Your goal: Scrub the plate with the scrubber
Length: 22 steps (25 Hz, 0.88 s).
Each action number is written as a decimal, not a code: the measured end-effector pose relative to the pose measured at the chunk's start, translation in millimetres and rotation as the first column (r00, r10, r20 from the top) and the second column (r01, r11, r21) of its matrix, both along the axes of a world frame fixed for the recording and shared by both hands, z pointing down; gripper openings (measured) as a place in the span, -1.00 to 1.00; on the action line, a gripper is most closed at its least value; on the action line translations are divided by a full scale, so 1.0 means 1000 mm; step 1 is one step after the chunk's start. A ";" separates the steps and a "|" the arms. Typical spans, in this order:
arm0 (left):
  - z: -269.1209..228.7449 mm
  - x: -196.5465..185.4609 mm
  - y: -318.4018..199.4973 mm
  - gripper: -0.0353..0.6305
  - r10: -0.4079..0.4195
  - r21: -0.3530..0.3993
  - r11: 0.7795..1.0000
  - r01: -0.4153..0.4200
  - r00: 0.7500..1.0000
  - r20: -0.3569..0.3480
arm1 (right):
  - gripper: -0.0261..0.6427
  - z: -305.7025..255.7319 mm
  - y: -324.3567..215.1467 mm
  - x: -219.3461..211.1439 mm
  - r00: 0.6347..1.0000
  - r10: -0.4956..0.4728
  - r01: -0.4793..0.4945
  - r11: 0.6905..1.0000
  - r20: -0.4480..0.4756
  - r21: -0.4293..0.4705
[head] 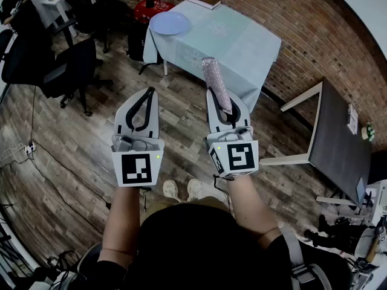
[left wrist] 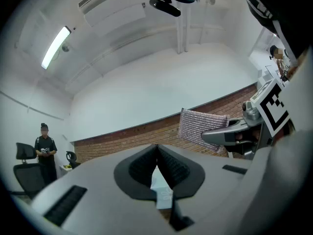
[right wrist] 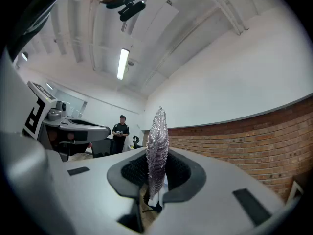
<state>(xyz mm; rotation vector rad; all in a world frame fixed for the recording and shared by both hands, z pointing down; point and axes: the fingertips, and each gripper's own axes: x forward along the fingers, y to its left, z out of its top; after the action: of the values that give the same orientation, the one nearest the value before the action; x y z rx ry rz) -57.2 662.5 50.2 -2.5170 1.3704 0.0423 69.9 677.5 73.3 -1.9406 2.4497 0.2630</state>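
Above wooden floor [head: 72, 153], right gripper [head: 222, 101] fingers pinching scrubber [head: 216, 80], left gripper [head: 149, 92] fingers pressed together, plate [head: 170, 23] on table [head: 245, 44].

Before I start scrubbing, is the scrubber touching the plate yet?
Apart. The head view shows the scrubber clamped in the right gripper, held well clear of the plate lying on the table.

The left forearm [head: 120, 219] and right forearm [head: 249, 203] reach forward side by side, and both grippers are held nearly level and parallel. The left gripper [head: 147, 93] has its jaws pressed together with nothing between them. Just beside it, the right gripper [head: 221, 100] is clamped on the scrubber [head: 214, 78], which sticks out edge-on beyond its jaw tips.
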 end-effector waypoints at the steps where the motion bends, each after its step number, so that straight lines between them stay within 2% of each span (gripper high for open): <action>1: 0.001 0.000 -0.001 -0.82 0.000 0.000 1.000 0.000 1.000 -0.004 | -0.66 0.000 -0.001 0.000 1.000 -0.001 0.001 1.000 -0.002 0.002; 14: 0.000 -0.008 -0.010 -0.82 -0.001 0.006 1.000 0.001 1.000 -0.029 | -0.66 -0.004 -0.007 -0.015 0.999 -0.039 0.039 0.999 0.010 0.025; 22: -0.003 -0.019 -0.013 -0.82 0.013 0.011 1.000 -0.013 0.999 -0.043 | -0.66 -0.009 -0.009 -0.025 1.000 -0.024 0.023 0.999 0.015 0.038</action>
<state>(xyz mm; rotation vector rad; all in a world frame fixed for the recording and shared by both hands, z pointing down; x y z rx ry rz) -76.4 649.5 47.5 -2.5306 1.3663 0.1062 45.1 669.0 64.3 -1.8909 2.4382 0.2911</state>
